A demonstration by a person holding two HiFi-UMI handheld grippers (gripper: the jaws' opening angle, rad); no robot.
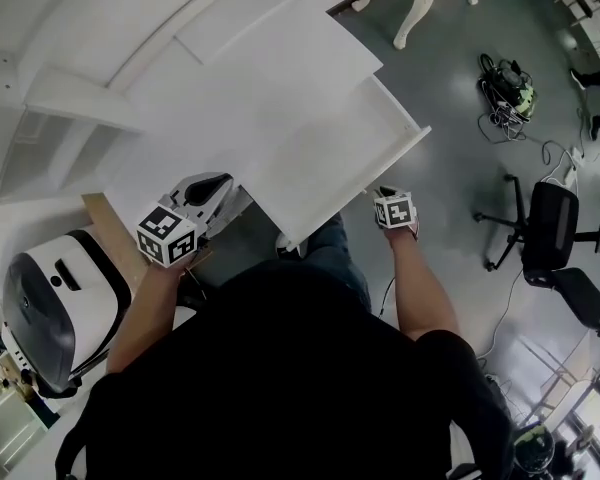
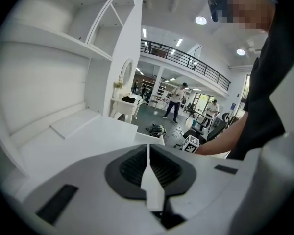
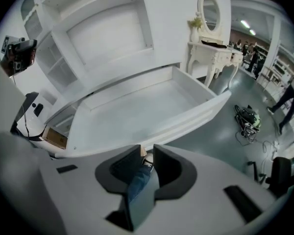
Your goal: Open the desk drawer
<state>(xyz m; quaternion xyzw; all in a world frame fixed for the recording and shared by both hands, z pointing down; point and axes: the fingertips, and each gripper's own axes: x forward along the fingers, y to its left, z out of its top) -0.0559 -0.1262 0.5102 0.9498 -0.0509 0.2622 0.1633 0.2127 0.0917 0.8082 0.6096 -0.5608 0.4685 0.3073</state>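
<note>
The white desk drawer (image 1: 320,153) stands pulled out from the desk (image 1: 230,78); its inside is bare and its front panel (image 3: 186,124) faces me. My right gripper (image 1: 390,200) hangs just off the drawer's front right corner, apart from it. In the right gripper view its jaws (image 3: 147,153) stand open with a gap, and only my jeans leg and shoe show through it. My left gripper (image 1: 218,186) hovers at the drawer's front left, over the desk edge. Its pads (image 2: 148,156) meet in a thin line with nothing between them.
A grey and white machine (image 1: 55,303) sits at the left with a cardboard piece (image 1: 102,218) beside it. On the floor to the right are a black office chair (image 1: 550,230) and a cable bundle (image 1: 508,86). A white dressing table (image 3: 213,50) stands behind the desk.
</note>
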